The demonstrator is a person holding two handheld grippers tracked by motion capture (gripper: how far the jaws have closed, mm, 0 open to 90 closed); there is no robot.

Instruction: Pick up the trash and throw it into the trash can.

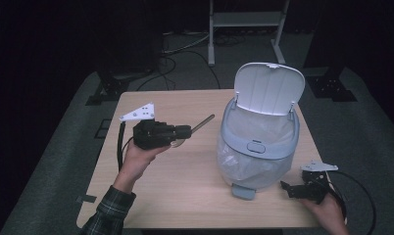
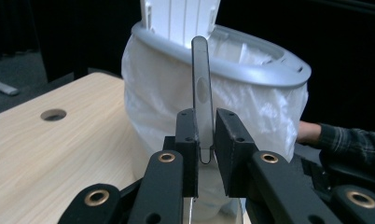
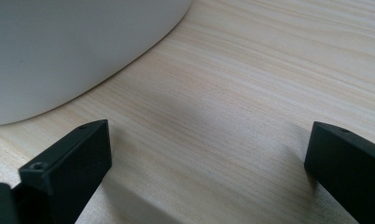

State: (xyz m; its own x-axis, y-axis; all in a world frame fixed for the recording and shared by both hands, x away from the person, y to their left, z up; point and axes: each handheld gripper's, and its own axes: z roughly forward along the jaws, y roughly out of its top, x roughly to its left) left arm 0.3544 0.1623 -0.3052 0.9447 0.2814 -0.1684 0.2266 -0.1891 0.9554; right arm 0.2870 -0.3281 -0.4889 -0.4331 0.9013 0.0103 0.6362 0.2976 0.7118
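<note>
We see the left gripper (image 2: 204, 140) clamped on a spoon (image 2: 202, 88) above the table's (image 1: 195, 191) left half, handle toward the bin (image 1: 258, 142) (lid up), while the right gripper (image 3: 209, 172) gapes at the table's near right corner.

Left hand-held gripper (image 1: 185, 131) clamping spoon (image 1: 203, 124), open-lidded bin (image 1: 258, 142), table (image 1: 185, 186)
</note>
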